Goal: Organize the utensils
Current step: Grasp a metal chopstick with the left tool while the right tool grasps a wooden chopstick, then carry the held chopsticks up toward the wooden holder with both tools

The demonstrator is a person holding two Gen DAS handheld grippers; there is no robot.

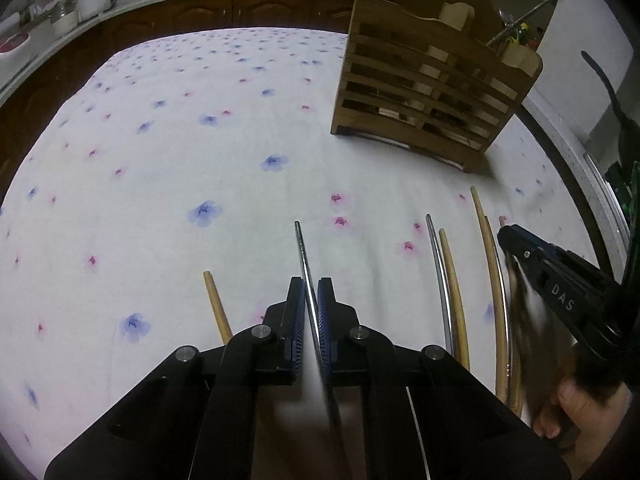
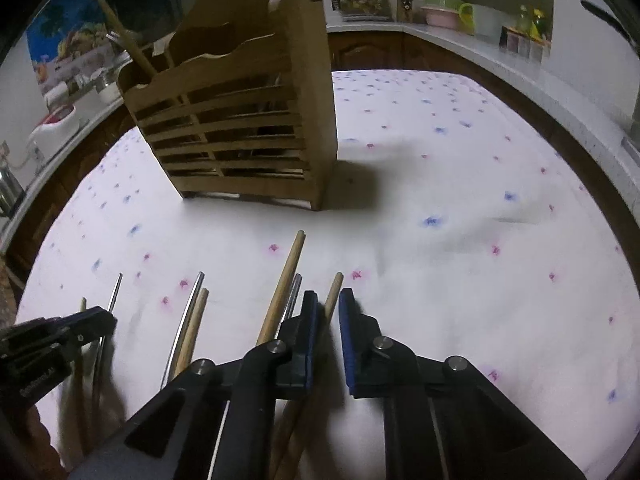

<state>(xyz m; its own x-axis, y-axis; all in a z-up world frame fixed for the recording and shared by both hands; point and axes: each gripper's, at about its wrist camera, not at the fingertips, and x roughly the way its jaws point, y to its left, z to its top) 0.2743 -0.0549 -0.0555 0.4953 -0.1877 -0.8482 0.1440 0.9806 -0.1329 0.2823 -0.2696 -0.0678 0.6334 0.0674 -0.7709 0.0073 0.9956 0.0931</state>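
Note:
My left gripper (image 1: 311,285) is shut on a thin metal chopstick (image 1: 301,248) whose tip sticks out ahead over the flowered cloth. In the right wrist view the left gripper (image 2: 107,315) shows at the left with that metal chopstick (image 2: 117,286). My right gripper (image 2: 329,309) is shut on a wooden chopstick (image 2: 335,286); from the left wrist view the right gripper (image 1: 507,237) sits at the far right. Loose chopsticks lie between them: a wooden one (image 2: 285,272), a metal one (image 2: 297,286), another metal one (image 1: 437,264) and a wooden one (image 1: 452,280). One more wooden chopstick (image 1: 215,304) lies left of my left gripper.
A slatted wooden utensil holder (image 2: 240,120) stands upright on the cloth beyond the chopsticks, with a few utensils inside; it is also in the left wrist view (image 1: 432,84). White cloth with blue and pink flowers (image 1: 180,140) covers the table. Kitchen counters (image 2: 460,40) with containers ring the table.

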